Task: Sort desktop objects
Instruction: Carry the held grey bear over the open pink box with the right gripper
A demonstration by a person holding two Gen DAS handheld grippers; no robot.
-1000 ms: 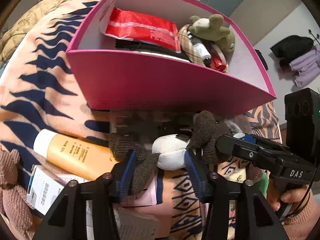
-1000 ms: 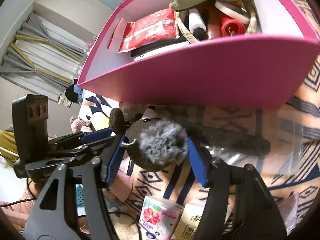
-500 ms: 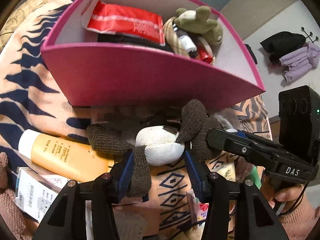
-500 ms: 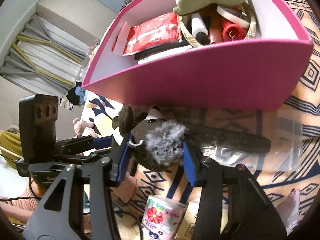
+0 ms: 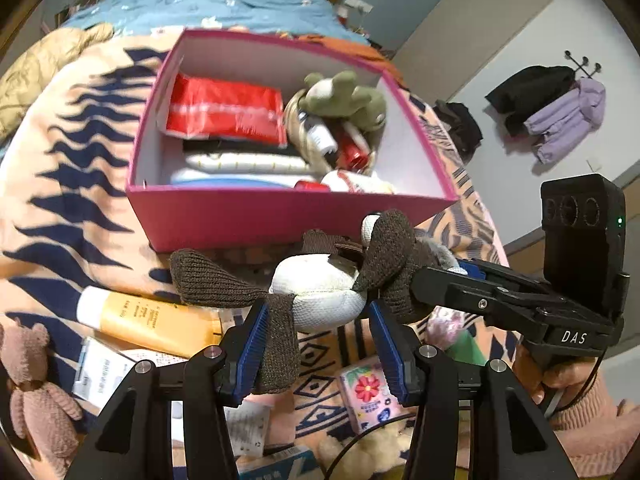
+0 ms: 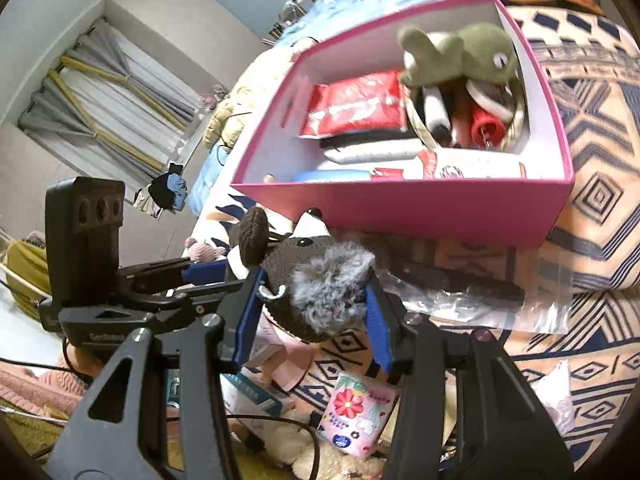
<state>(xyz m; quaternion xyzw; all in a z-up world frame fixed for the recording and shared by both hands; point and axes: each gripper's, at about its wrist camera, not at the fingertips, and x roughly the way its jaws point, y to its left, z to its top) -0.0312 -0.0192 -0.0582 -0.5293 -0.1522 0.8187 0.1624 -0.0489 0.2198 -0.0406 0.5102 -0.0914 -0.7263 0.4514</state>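
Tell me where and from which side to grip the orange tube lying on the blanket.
Grip the orange tube across the middle of its body, coming down from above with the fingers spanning its narrow width. It lies flat on the blanket, white cap toward the left, so its long sides are free. Its right end is hidden behind the brown plush toy and the left gripper.

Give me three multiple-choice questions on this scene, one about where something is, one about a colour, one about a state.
1. Where is the green plush frog?
A. inside the box
B. on the blanket
C. in the right tongs

2. What colour is the outside of the box?
A. blue
B. pink
C. yellow

3. How is the brown plush toy held?
A. lying free
B. by the left tongs only
C. by both tongs

Key: A, it lies on the box's contents; B, pink walls; C, left tongs pinch body, right tongs pinch the furry head.
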